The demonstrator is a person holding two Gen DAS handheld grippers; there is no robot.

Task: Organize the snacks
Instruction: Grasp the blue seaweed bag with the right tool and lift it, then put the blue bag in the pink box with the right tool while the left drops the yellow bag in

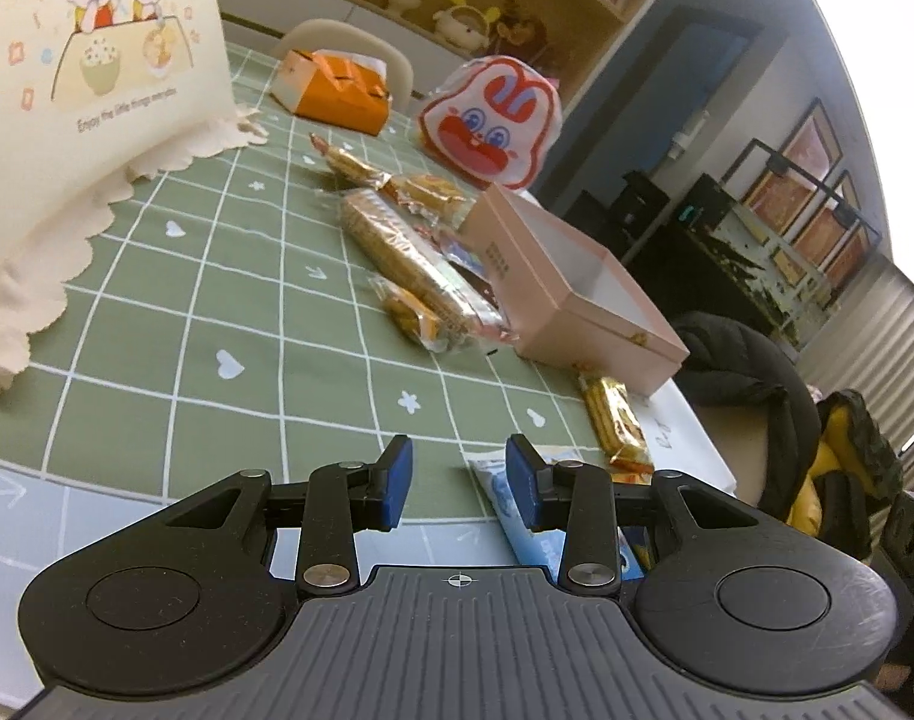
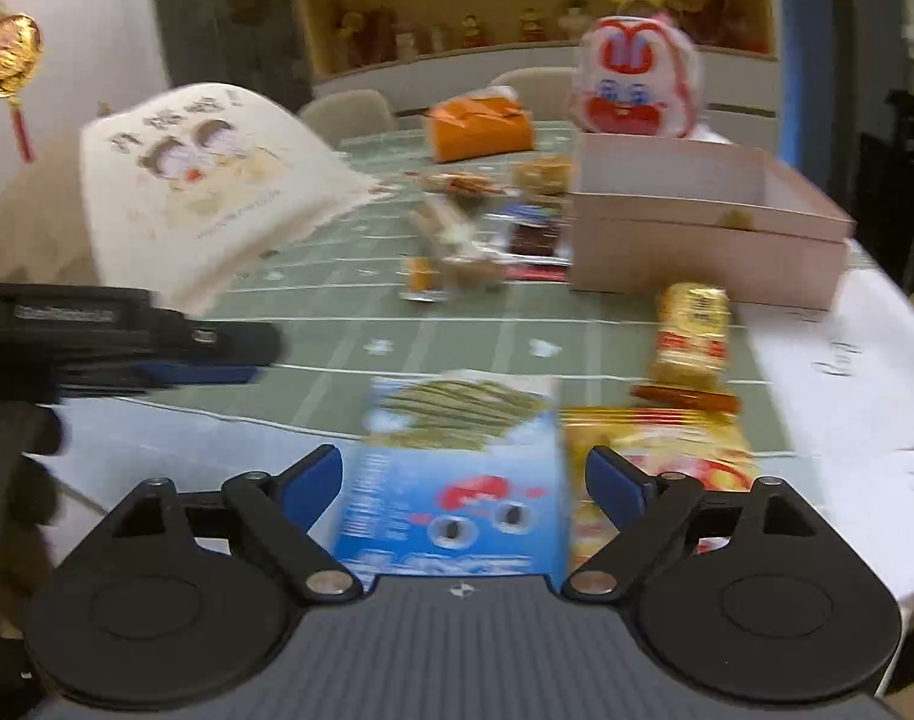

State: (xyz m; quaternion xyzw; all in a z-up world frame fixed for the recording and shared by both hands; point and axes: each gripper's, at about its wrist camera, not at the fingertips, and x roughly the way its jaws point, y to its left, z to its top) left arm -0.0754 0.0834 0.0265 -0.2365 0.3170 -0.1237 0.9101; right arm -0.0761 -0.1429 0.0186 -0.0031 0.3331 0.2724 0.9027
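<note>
An open pink box (image 1: 577, 276) stands on the green checked tablecloth (image 1: 216, 300); it also shows in the right wrist view (image 2: 697, 228). Several wrapped snacks lie left of it, among them a long biscuit pack (image 1: 408, 252). A gold snack pack (image 1: 616, 420) lies in front of the box. My left gripper (image 1: 460, 483) is open and empty, low over the table's near edge. My right gripper (image 2: 464, 480) is open, with its fingers either side of a blue snack box (image 2: 457, 480). A yellow-red packet (image 2: 661, 456) lies to its right. The left gripper shows at the left edge of the right wrist view (image 2: 186, 360).
A cream cloth cover with cartoon children (image 1: 96, 90) rises at the left. An orange box (image 1: 342, 90) and a rabbit-face bag (image 1: 493, 120) stand at the far side. A chair with dark and yellow clothing (image 1: 787, 408) is beyond the right table edge.
</note>
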